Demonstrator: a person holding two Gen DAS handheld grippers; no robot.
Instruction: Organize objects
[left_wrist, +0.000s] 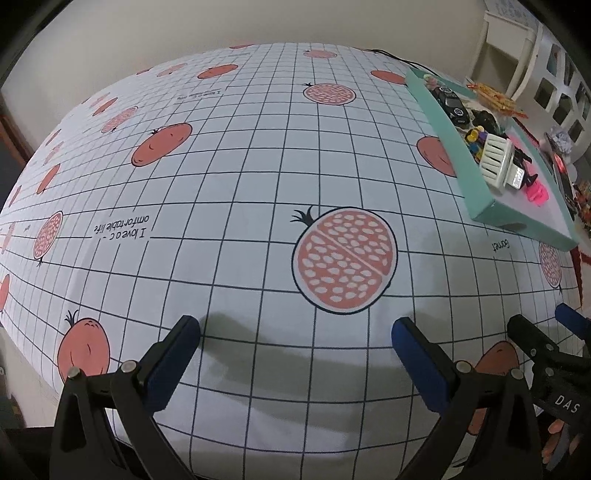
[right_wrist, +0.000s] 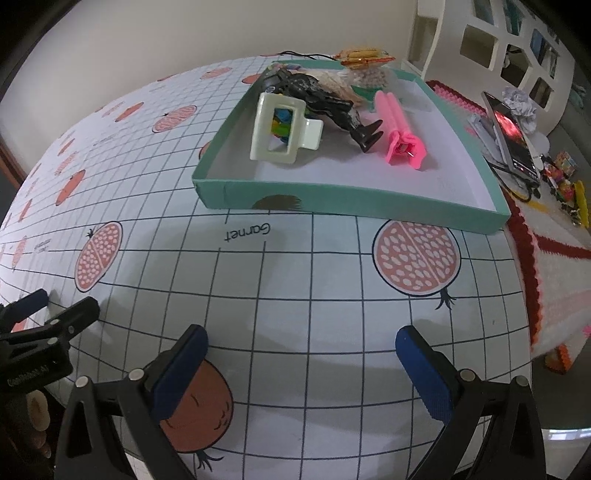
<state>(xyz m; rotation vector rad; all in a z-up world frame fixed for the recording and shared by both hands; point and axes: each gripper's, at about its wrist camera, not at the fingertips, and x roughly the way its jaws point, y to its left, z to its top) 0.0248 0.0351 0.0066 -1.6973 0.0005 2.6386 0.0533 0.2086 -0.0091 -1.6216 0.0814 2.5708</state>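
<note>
A teal box lid (right_wrist: 354, 203) lies on the pomegranate-print tablecloth (right_wrist: 258, 277) and holds a cream hair claw (right_wrist: 282, 129), a pink hair clip (right_wrist: 400, 127), a black action figure (right_wrist: 332, 99), a small colourful toy (right_wrist: 281, 123) seen through the claw, and a bag of beads (right_wrist: 369, 75). In the left wrist view the same box lid (left_wrist: 461, 155) sits far right with the cream claw (left_wrist: 496, 158) in it. My right gripper (right_wrist: 301, 341) hovers open in front of the box, empty. My left gripper (left_wrist: 295, 332) is open over bare cloth, empty.
A phone (right_wrist: 511, 136) and crumpled paper (right_wrist: 519, 105) lie right of the box, on a crocheted mat (right_wrist: 546, 258) with small toys (right_wrist: 565, 184) beyond. A white shelf unit (right_wrist: 498, 40) stands behind. The table edge curves near at bottom right.
</note>
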